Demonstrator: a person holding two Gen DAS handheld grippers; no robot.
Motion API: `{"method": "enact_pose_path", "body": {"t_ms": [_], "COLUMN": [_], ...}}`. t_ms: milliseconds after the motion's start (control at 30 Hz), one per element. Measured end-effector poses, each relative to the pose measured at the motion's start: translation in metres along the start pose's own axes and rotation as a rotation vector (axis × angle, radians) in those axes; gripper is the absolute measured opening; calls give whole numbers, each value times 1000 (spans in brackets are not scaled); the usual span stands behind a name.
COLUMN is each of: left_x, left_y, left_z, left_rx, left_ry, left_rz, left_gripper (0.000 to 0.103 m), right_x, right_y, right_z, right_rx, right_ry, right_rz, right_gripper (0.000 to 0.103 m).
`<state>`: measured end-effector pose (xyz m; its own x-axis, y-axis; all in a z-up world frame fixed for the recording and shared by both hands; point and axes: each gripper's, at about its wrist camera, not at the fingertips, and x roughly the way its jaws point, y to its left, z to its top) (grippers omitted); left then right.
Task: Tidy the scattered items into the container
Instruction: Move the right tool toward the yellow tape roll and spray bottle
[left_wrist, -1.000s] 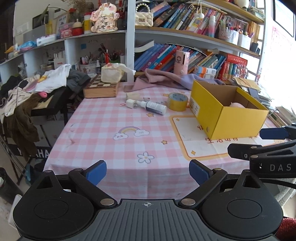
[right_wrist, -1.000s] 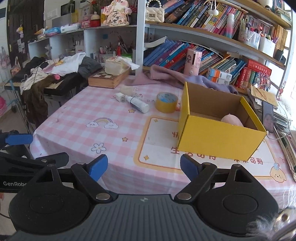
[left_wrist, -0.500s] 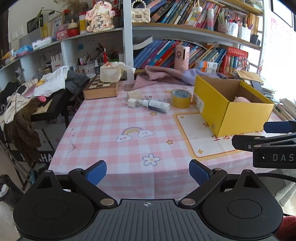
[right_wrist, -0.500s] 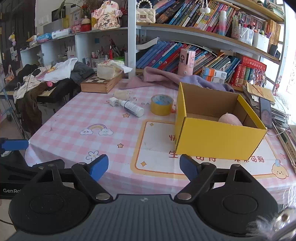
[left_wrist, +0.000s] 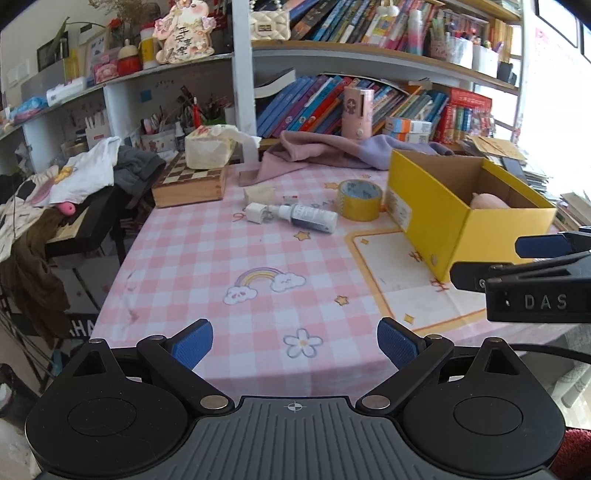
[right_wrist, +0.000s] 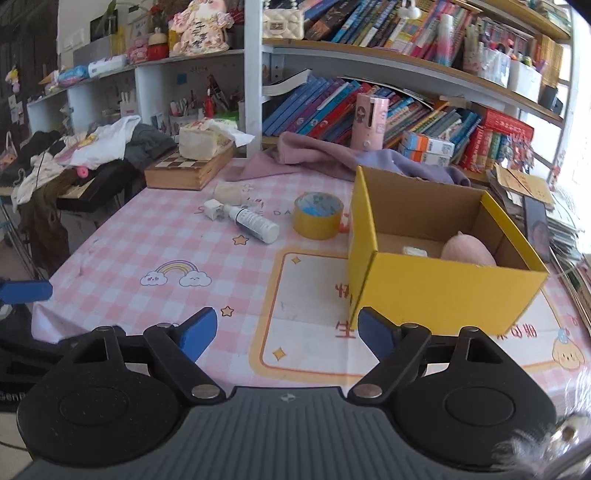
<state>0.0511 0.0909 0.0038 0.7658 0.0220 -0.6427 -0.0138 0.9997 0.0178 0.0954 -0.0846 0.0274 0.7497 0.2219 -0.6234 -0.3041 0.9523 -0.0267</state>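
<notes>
Both grippers, left (left_wrist: 294, 341) and right (right_wrist: 286, 330), hover empty at the table's near edge, fingers apart; bottle (right_wrist: 257, 223) and tape (right_wrist: 317, 215) lie mid-table beside the yellow box (right_wrist: 439, 295). Next: reach in and grab.

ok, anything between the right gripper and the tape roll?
Nothing: in the right wrist view only bare checked tablecloth lies between the open right gripper and the tape roll.
</notes>
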Motion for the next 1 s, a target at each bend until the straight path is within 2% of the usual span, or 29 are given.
{"method": "enact_pose_path", "body": {"t_ms": [167,500,633,1000], "left_x": [23,62,75,122], "left_y": [12,15,17,33], "left_z": [11,49,64,92], "left_rx": [-36,9,35,-1], "left_ry": [27,10,-6,27], "left_rz": [5,-8,16,32], "left_gripper": [97,97,97,97], "right_x": [23,62,83,142], "right_y": [0,-10,-12,-10], "right_z": [13,50,63,110], "right_rx": [-9,-15,-14,-53], "right_ry": [20,6,31,22], "right_rz": [-4,-30,-19,11], "right_gripper": [83,83,83,78]}}
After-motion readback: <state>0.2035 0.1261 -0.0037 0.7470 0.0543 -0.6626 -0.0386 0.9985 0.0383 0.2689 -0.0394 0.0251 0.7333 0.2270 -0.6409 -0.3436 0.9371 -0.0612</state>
